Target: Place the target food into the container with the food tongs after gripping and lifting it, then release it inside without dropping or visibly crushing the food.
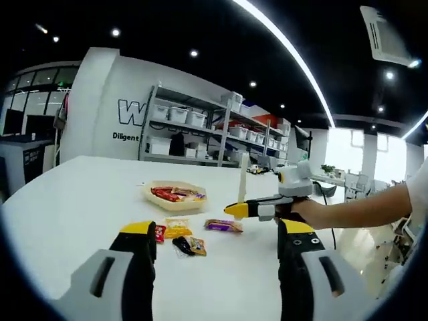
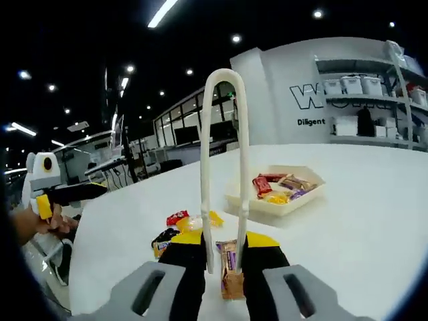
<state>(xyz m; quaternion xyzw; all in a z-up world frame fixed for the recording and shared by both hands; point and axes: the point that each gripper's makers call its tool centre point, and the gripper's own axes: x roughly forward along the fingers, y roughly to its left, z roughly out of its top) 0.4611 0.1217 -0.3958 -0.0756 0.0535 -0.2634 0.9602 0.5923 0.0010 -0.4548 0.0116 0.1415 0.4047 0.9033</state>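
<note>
Fingers of the right gripper [image 2: 224, 257] clamped on the food tongs [image 2: 224, 174], loop end up, tips down over a brown-wrapped snack [image 2: 232, 271] lying flat on the white table [image 2: 374, 221]. Appears not yet lifted; whether the tips already pinch it, cannot tell. Left gripper [image 1: 217, 244] spread wide apart, holding nothing, near loose packets [image 1: 179, 231]. Container [image 2: 275, 190], a shallow tray already holding several wrapped snacks, away from the table's near edge, well apart from the snack. Gripping step in hand, by the look of it. Next: gentle squeeze on the wrapper, straight lift, carry over the tray rim, lower, then ease open inside.
</note>
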